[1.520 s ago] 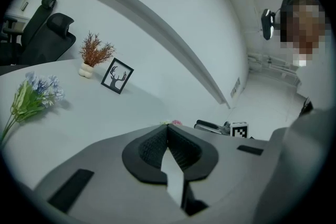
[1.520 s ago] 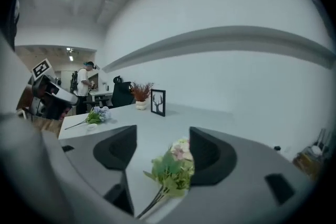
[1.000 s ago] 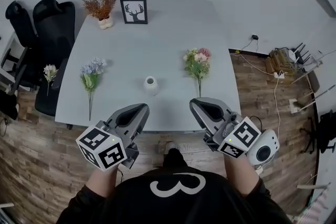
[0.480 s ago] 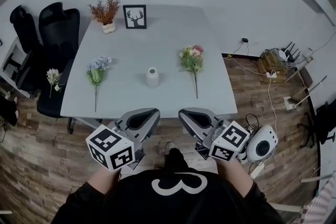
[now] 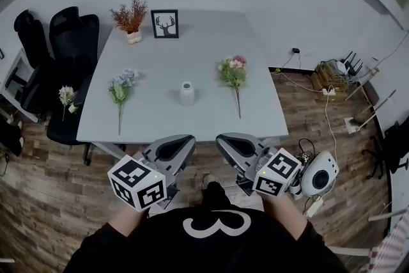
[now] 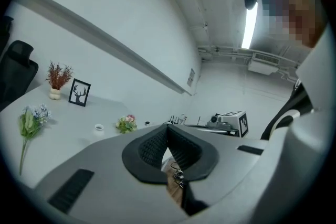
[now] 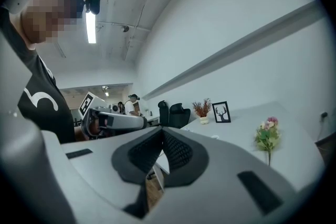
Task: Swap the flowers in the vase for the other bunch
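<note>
Tabletop (image 5: 192,48), head view: blue bunch (image 5: 120,87), pink bunch (image 5: 233,71); right gripper view: pink only; left claw (image 6: 167,127), right claw (image 7: 161,130) closed.

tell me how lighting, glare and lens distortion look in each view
Head view: strong fisheye bows the table edges, the corners go dark, the light is even and soft. Left gripper view: round black vignette, the strip light blows out at upper right. Right gripper view: same vignette, the strip light glares at upper left, and the pink bunch stays fairly sharp.
</note>
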